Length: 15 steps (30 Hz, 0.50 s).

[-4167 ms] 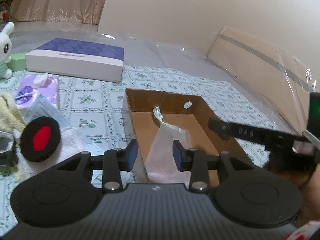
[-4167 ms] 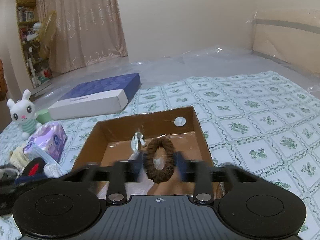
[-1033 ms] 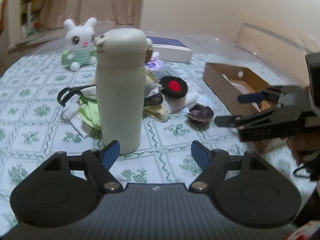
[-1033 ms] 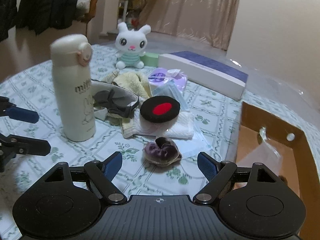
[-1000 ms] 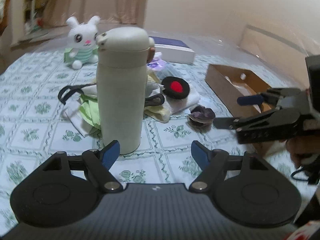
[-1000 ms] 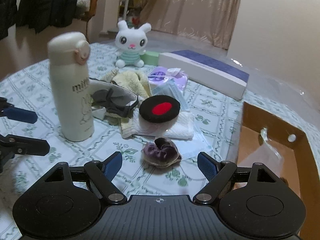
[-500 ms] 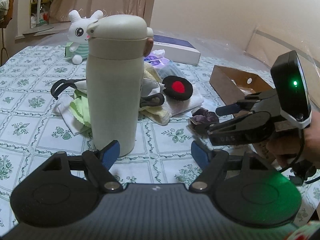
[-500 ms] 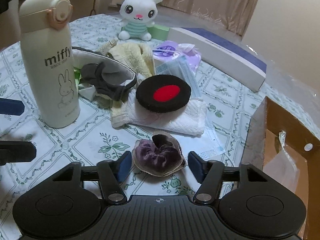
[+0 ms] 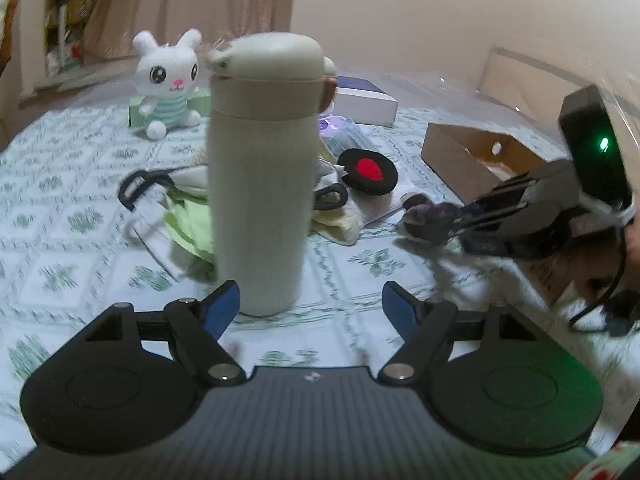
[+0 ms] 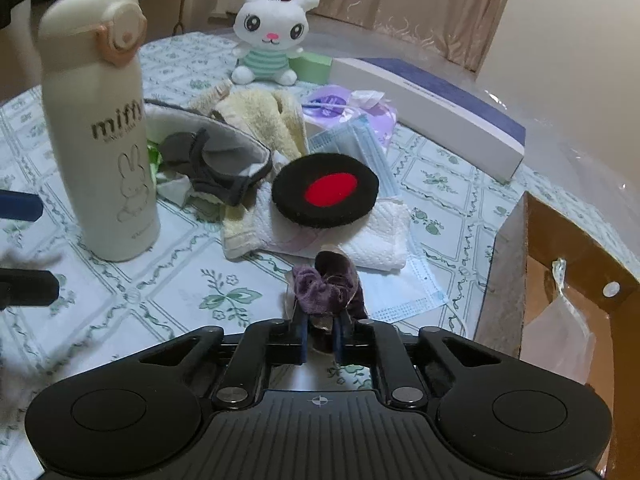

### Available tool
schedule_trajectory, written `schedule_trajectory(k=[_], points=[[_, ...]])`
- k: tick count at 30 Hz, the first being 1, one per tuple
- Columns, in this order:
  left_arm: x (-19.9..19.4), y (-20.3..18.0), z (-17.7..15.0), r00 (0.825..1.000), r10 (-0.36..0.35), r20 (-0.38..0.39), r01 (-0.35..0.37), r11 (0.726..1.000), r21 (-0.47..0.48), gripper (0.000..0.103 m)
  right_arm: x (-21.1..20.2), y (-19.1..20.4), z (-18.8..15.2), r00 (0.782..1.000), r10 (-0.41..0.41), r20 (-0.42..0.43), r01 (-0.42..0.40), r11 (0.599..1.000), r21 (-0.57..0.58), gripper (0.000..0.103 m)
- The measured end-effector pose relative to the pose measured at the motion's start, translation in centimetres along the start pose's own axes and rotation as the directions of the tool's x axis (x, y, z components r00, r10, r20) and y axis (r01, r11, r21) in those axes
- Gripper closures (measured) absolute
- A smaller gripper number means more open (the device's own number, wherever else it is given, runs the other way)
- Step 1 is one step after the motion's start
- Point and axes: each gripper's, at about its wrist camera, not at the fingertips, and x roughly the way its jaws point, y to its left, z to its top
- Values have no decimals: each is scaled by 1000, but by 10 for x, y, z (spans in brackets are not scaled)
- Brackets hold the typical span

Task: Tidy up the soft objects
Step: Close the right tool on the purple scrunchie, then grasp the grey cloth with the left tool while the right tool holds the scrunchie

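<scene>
My right gripper [image 10: 320, 338] is shut on a purple velvet scrunchie [image 10: 326, 286], held just above the tablecloth; it also shows in the left wrist view [image 9: 430, 222]. Behind it lie a black pad with a red centre [image 10: 326, 194], a white towel [image 10: 376, 236], a yellow towel [image 10: 260, 118], a grey eye mask [image 10: 216, 164] and a blue face mask [image 10: 358, 148]. The brown cardboard box [image 10: 580, 252] stands at the right and holds a clear bag [image 10: 556, 332]. My left gripper [image 9: 310, 306] is open and empty, just in front of a cream flask [image 9: 262, 168].
A white plush rabbit [image 10: 272, 36], a green block [image 10: 314, 66], a purple tissue pack [image 10: 352, 110] and a flat blue-topped box [image 10: 432, 102] sit at the back. The flask [image 10: 102, 128] stands left of the pile.
My right gripper has closed on the purple scrunchie and lifted it slightly off the cloth. My left gripper has stayed open near the flask, shifting a little.
</scene>
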Motion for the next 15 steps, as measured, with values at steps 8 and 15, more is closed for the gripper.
schedule_trajectory(k=[8,15], points=[[-11,64,3,1000,8,3,-9,985,170,28,-16,8,4,999,32,24,-34,997,63,93],[-1,113,31,999,-38,31,25,937,349,28,-16,16,5,999,45,14,-46,995,89,93]])
